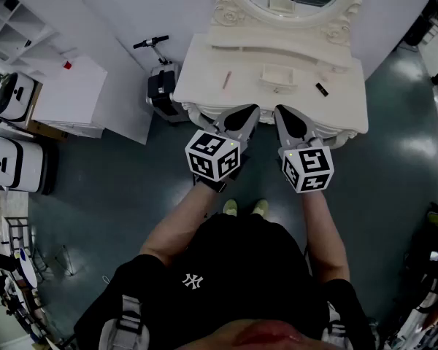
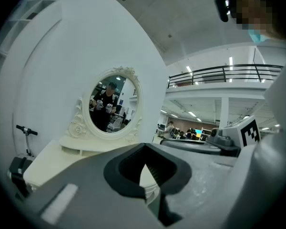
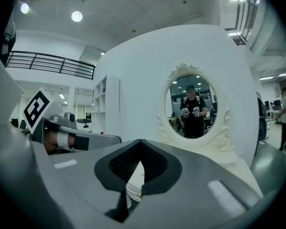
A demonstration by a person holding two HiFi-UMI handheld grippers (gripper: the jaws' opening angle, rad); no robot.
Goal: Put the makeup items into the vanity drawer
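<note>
Your left gripper (image 1: pixel 250 114) and right gripper (image 1: pixel 283 115) side by side at vanity (image 1: pixel 197 79) near edge, jaws on both together, empty, pink stick (image 1: pixel 226 79) on top, left.

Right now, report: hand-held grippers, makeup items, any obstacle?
Left hand-held gripper, right hand-held gripper: shut, empty. Pencil, dark stick on vanity top. No obstacle seen.

Vanity (image 1: pixel 204 71): cream-white, with a carved scroll pattern on the mirror frame (image 1: pixel 336 28). Floor (image 1: pixel 394 166): dark teal-grey, glossy. Left gripper (image 1: pixel 250 111) and right gripper (image 1: pixel 281 114): grey bodies, black ribbed pads (image 3: pixel 121 163). Each marker cube (image 1: pixel 213 154): white with black square patterns. Upper centre of the head view: pink stick (image 1: pixel 226 79), small black item (image 1: pixel 321 89). Shoes (image 1: pixel 244 208): yellow-green. Shirt (image 1: pixel 233 268): black with a white emblem.
</note>
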